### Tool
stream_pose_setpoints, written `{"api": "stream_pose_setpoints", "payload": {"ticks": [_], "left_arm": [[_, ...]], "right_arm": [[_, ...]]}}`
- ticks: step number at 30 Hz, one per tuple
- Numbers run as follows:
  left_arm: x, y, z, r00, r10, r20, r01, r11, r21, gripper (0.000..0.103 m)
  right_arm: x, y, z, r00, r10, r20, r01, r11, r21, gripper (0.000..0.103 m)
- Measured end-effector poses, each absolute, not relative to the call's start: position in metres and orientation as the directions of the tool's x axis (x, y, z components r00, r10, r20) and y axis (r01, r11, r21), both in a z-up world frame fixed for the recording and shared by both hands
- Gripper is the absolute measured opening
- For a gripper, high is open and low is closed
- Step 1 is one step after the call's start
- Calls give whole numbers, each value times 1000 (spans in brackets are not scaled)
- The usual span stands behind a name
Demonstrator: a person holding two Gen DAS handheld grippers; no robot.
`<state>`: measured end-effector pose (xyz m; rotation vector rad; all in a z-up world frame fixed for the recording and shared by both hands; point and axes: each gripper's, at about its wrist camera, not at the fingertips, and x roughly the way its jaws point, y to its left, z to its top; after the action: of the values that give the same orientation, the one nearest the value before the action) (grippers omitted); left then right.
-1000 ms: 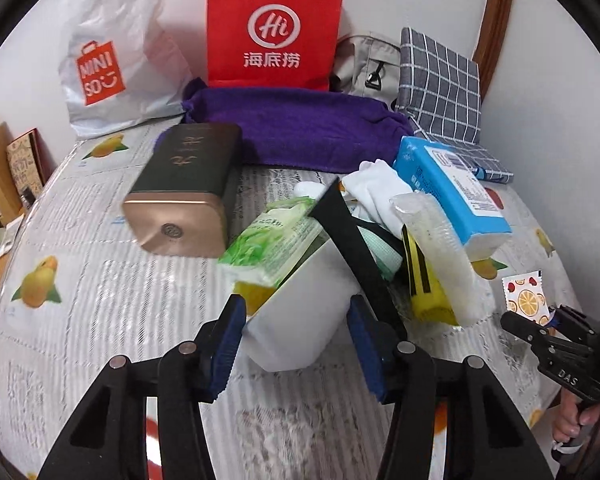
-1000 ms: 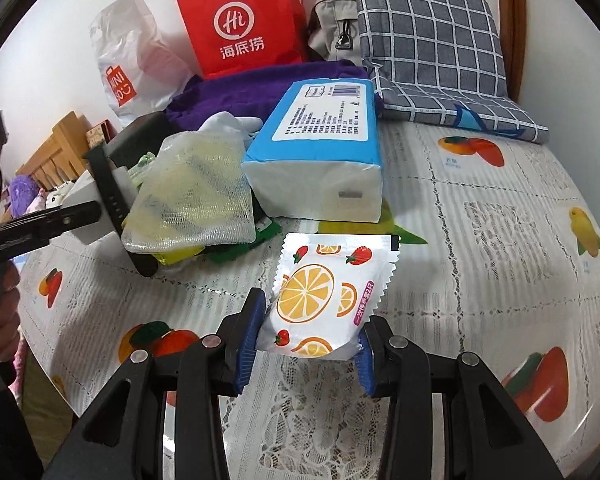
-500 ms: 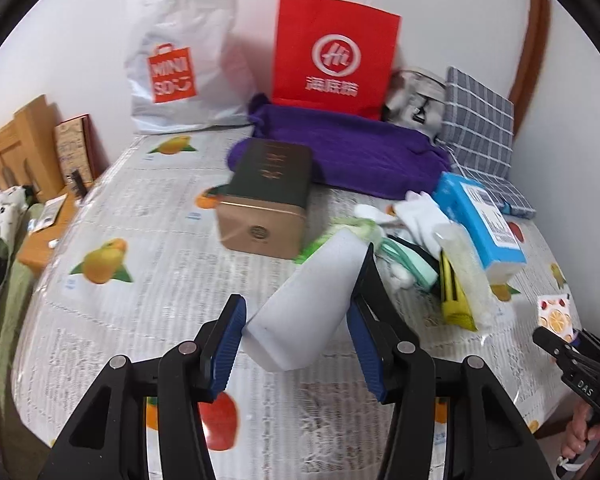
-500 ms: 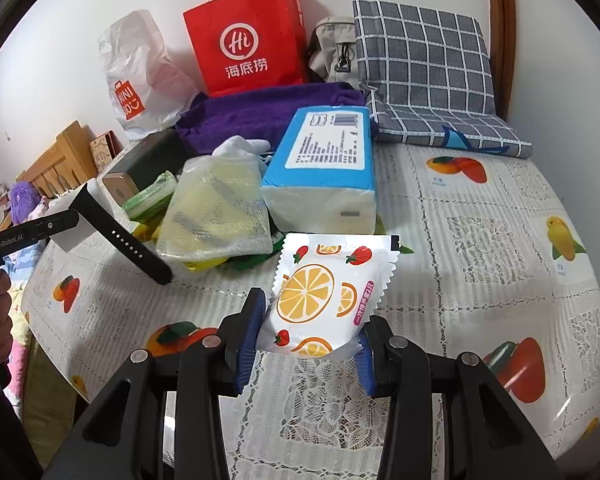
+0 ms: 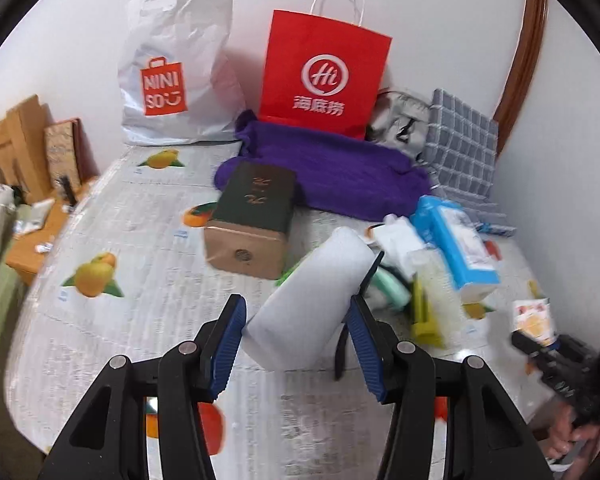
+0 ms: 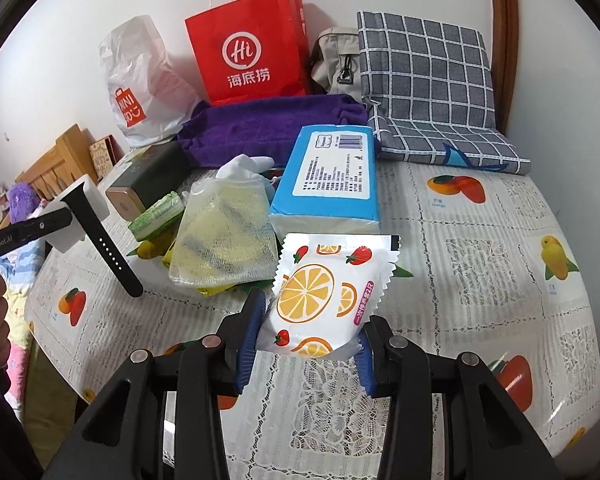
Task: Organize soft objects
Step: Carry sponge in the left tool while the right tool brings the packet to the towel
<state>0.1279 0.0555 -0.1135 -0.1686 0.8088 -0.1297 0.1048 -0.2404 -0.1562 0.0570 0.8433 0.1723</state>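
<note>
Hidden/unclear: right side of left view is blurring; tissue pack (image 5: 458, 240) print unreadable there. Mesh pouch (image 6: 224, 236) is hiding most of the yellow item under it. White box's black strap (image 5: 342, 344) is partly sitting behind the left finger pad.
Left gripper (image 5: 296, 344): pinching white box (image 5: 312, 296) btwn blue pads, holding it above the table (image 5: 132, 264), clear of the pile.
Box axis: long axis is running away from cam, tilting up-right; near end is sitting btwn the pads. In right view the box (image 6: 78, 216) is hanging w/ strap (image 6: 108, 248) pointing down-right.
Right gripper (image 6: 306, 344): pinching fruit sachet (image 6: 328, 296) at its lower end, above table, just in front of tissue pack (image 6: 332, 176).
Sachet axis: standing roughly upright, top crimped edge leaning slightly right; orange-slice print is facing cam.
Writing: red bag (image 5: 324, 72) is showing "Hi" + "海底捞"; white bag (image 5: 176, 64) "MINISO"; left gripper's arm in right view "GenRobot.AI". Sachet's pink label too small to read. Gold-green tin (image 5: 252, 216) lettering not legible.
</note>
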Motion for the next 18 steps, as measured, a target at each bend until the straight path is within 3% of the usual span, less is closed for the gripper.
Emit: {"api": "stream_pose_setpoints", "payload": {"ticks": [18], "left_arm": [[153,49,-81,706,-174,-686,63,981,-184,50]], "right_arm": [[125,-234,-119,690,202,-695,-167,979,120,41]]}}
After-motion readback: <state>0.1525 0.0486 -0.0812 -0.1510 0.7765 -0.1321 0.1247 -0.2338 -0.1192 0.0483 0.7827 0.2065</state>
